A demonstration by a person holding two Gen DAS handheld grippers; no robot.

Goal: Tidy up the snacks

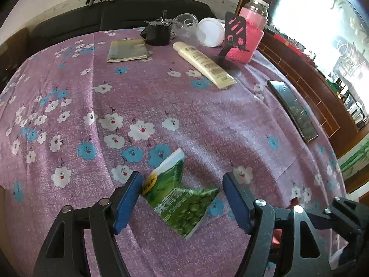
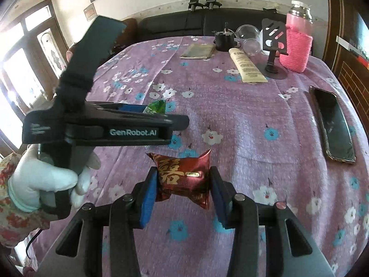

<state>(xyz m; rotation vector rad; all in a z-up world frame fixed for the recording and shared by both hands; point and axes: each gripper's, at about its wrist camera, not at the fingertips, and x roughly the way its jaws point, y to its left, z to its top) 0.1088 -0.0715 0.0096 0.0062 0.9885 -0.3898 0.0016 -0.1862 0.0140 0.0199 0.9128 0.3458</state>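
A green snack packet lies on the purple flowered tablecloth, between the blue pads of my left gripper. The jaws stand wide apart; the left pad touches the packet's edge, the right pad is clear of it. A red and gold snack packet sits between the pads of my right gripper, which press on both its sides. The left gripper's body shows in the right wrist view, held by a white-gloved hand, with the green packet's tip behind it.
At the table's far side lie a cream tube, a flat olive pouch, a black pot, clear cups, a black phone stand and a pink-sleeved bottle. A phone lies by the right edge.
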